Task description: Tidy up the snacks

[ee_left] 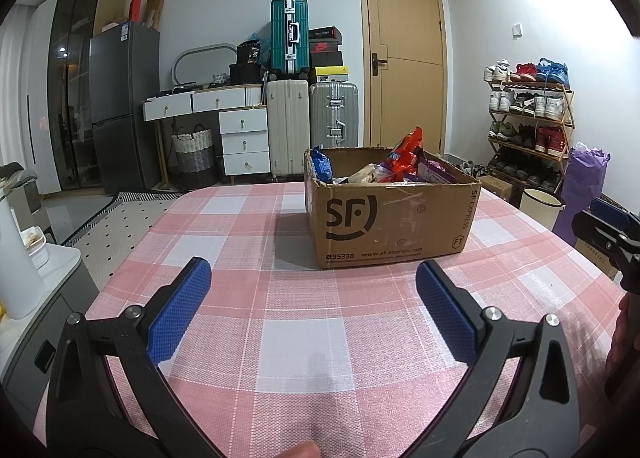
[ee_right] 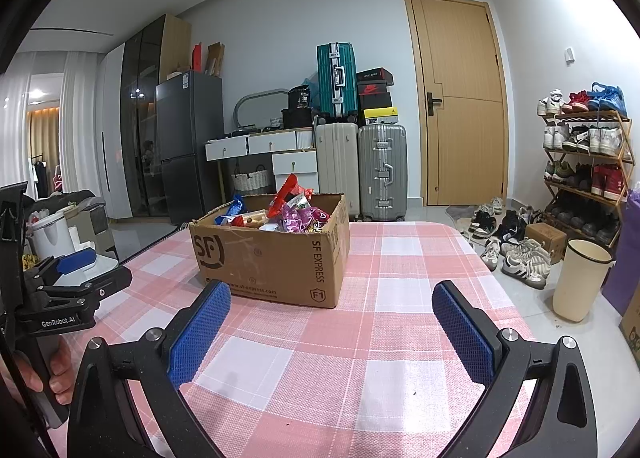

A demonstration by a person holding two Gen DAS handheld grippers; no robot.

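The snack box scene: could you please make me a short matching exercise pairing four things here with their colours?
Things:
1. box
2. top suitcase
3. tablecloth
4. pads of the left hand-held gripper

Colours:
a. blue
b. pink and white check
c. brown
d. teal

Pairs: 1-c, 2-d, 3-b, 4-a

One cardboard box (ee_left: 394, 217), three suitcases (ee_left: 289, 35), two hand-held grippers (ee_left: 313, 278), one door (ee_left: 404, 53).
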